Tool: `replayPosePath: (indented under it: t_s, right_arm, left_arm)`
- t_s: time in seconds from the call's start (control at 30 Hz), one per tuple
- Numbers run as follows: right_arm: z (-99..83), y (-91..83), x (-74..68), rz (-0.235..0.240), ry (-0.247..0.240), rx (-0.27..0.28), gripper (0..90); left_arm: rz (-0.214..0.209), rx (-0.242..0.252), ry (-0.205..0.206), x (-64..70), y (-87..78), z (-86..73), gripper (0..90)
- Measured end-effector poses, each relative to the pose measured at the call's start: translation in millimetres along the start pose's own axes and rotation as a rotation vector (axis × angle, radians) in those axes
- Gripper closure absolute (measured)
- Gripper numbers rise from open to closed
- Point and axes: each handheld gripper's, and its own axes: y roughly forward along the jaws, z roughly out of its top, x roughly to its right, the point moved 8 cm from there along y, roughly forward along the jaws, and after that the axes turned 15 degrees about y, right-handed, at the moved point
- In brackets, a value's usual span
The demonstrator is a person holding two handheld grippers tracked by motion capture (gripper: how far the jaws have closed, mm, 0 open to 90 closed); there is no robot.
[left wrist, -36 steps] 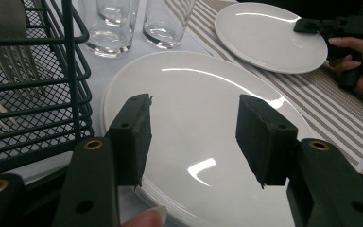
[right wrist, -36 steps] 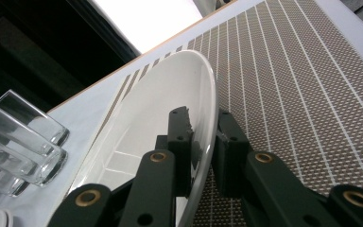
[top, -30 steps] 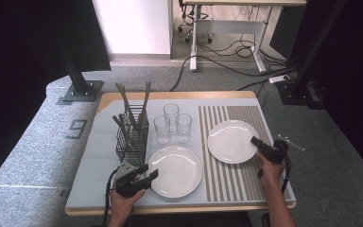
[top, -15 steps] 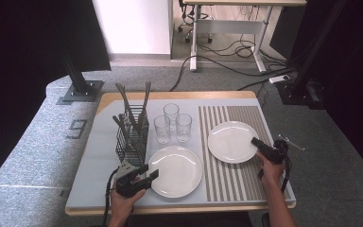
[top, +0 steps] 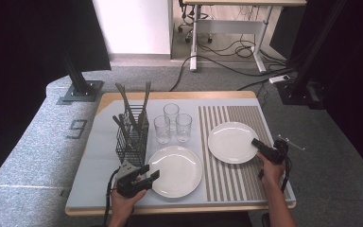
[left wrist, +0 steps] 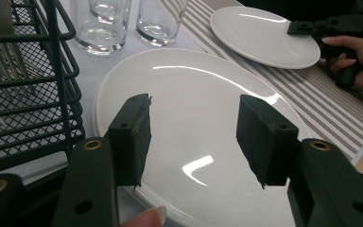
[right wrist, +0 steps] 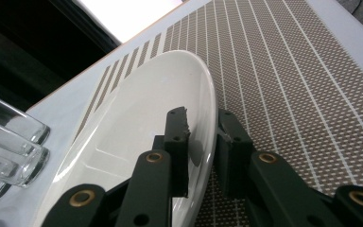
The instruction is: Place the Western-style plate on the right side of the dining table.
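Note:
Two white plates lie on the table. The near plate (top: 177,170) (left wrist: 194,94) rests on the pale cloth, and my left gripper (top: 152,174) (left wrist: 194,137) hovers open over its left part with nothing between the jaws. The far plate (top: 229,142) (right wrist: 137,127) (left wrist: 260,33) sits on the striped mat (top: 236,182). My right gripper (top: 256,143) (right wrist: 203,127) is at that plate's right edge, one jaw above the rim and one below, closed down on it. The plate still lies flat.
A black wire cutlery rack (top: 131,137) (left wrist: 23,94) holding forks stands just left of the near plate. Three clear glasses (top: 171,124) (left wrist: 106,23) (right wrist: 4,146) stand behind the plates. The table's front edge (top: 179,208) runs close under both hands.

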Motion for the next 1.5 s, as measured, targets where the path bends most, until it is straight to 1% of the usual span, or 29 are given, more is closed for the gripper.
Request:
replayPosePath:
  t_s: [0.27,0.57,0.77,0.8,0.9,1.03,1.27,1.4,1.5]
  right_arm:
    - [-0.7,0.0,2.5,-0.034,-0.003,-0.006,74.9]
    - [-0.3,-1.2,4.9,-0.061,0.002,-0.004,72.7]
    - [0.8,-1.8,7.9,-0.097,0.01,0.008,70.0]
    - [1.2,-2.1,7.8,-0.097,0.008,0.013,70.0]
    - [2.5,-3.4,6.8,-0.102,-0.02,0.028,69.3]
    - [2.4,-3.4,6.1,-0.101,-0.025,0.029,67.0]
    - [4.5,-5.3,3.4,-0.099,-0.05,0.059,62.7]
    - [4.2,-6.5,0.3,-0.087,-0.057,0.062,61.3]
    - [4.2,-7.8,-2.3,-0.075,-0.064,0.068,60.2]
  left_arm:
    - [0.0,-0.001,-0.001,-0.9,-0.7,-0.2,45.5]
    - [0.001,0.001,-0.003,-1.2,-1.3,0.1,45.4]
    - [-0.002,-0.003,-0.002,-1.0,-1.0,-0.5,45.3]
    - [-0.003,-0.004,-0.001,-0.9,-0.9,-0.5,45.3]
    - [-0.004,-0.003,-0.001,-0.7,-1.0,-0.3,45.2]
    - [-0.001,-0.003,-0.003,-1.1,-1.1,-0.4,45.2]
    - [0.002,-0.001,-0.004,-2.2,-1.8,-0.5,45.1]
    - [0.003,-0.003,-0.004,-2.9,-1.6,-1.1,45.1]
    - [0.003,-0.011,0.006,-2.4,-0.6,-1.7,44.3]
